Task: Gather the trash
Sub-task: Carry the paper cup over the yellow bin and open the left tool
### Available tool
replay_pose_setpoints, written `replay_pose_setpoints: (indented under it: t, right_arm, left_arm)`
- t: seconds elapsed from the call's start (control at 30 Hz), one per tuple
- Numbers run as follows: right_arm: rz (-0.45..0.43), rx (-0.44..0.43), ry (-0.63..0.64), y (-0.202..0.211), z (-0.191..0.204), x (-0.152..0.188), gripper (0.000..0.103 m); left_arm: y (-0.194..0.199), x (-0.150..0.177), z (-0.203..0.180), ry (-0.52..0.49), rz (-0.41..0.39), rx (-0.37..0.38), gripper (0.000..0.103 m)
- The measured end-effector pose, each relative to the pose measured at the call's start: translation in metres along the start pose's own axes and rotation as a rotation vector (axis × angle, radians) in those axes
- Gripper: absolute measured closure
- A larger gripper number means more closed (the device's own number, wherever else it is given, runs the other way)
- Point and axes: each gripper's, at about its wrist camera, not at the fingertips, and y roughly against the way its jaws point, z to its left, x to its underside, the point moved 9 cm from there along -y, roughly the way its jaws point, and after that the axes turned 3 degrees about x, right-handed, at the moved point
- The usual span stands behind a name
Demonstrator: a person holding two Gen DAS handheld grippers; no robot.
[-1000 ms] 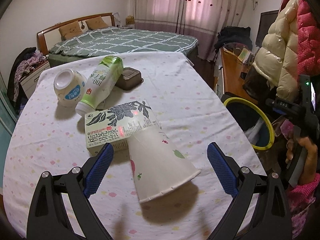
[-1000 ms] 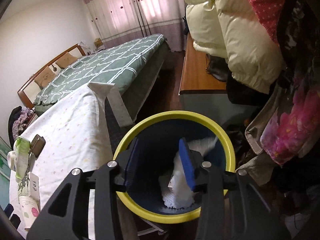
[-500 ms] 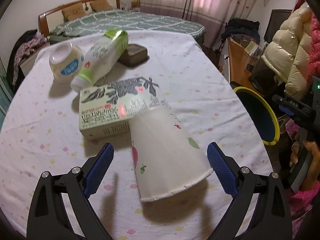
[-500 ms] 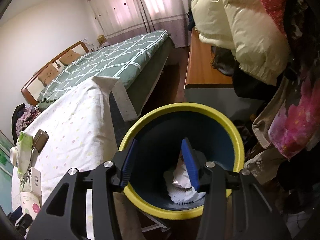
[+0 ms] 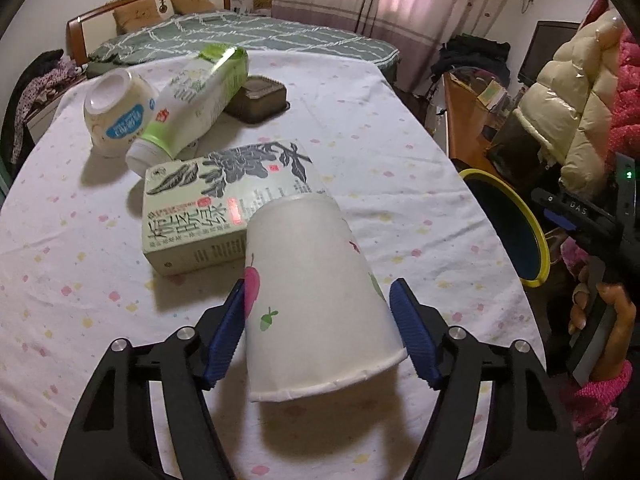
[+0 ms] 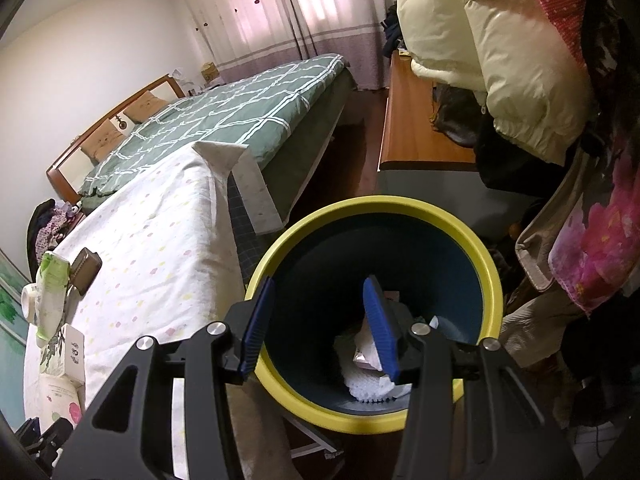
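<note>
L gripper (image 5: 318,322) closer round cup (image 5: 316,292).

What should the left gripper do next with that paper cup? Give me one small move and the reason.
Probably close the left gripper on the paper cup. The cup lies on its side between the two blue pads, which sit close to its walls but seemingly not yet pressing. The right gripper is open and empty over the yellow-rimmed bin, so the cup looks like the next piece to lift.

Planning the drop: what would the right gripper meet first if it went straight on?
The right gripper points into the bin; it would likely meet the white trash at the bottom first, though depth is unclear.
</note>
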Motion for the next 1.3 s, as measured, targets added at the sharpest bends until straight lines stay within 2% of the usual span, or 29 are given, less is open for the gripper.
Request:
replay_pose_setpoints:
  t: [0.37, 0.63, 0.93, 1.13, 1.3]
  right_arm:
    - [-0.023, -0.015, -0.021, 0.016, -0.009, 0.002, 0.058]
    - [-0.053, 0.013, -0.043, 0.034, -0.030, 0.005, 0.058]
    - [-0.091, 0.066, -0.076, 0.051, -0.066, 0.006, 0.055]
    - [-0.092, 0.082, -0.116, 0.055, -0.090, 0.013, 0.053]
    - [-0.091, 0.097, -0.132, 0.056, -0.104, 0.016, 0.053]
  left_arm:
    - [0.031, -0.016, -0.024, -0.062, -0.072, 0.039, 0.035]
    - [0.020, -0.044, -0.072, -0.143, -0.087, 0.108, 0.035]
    - [-0.014, -0.072, -0.160, -0.271, -0.059, 0.201, 0.035]
    - [-0.053, -0.079, -0.220, -0.354, -0.009, 0.236, 0.035]
    - [-0.088, -0.081, -0.255, -0.382, 0.046, 0.256, 0.035]
